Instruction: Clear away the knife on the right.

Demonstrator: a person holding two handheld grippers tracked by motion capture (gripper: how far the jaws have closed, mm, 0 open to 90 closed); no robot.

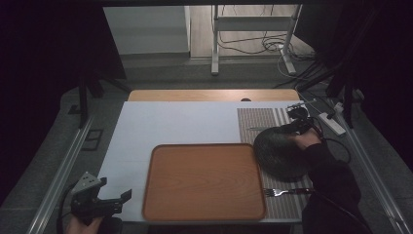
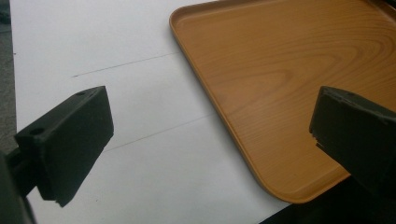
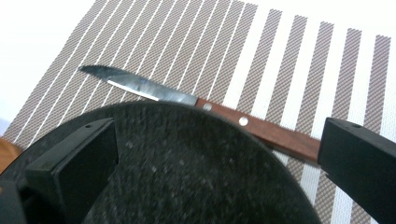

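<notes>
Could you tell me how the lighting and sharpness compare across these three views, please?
The high view is dim, with black surroundings, so the right tool by the dark plate barely stands out; the left gripper view is bright and evenly lit, the wooden tray showing sharp grain while the near jaws look soft; the right gripper view has glare on the knife blade and a blurred plate rim.

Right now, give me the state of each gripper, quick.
Left gripper: open, holding nothing, poised by the near corner of the wooden tray.
Right gripper: open, jaws spread over the dark plate, not clamped on it.
</notes>
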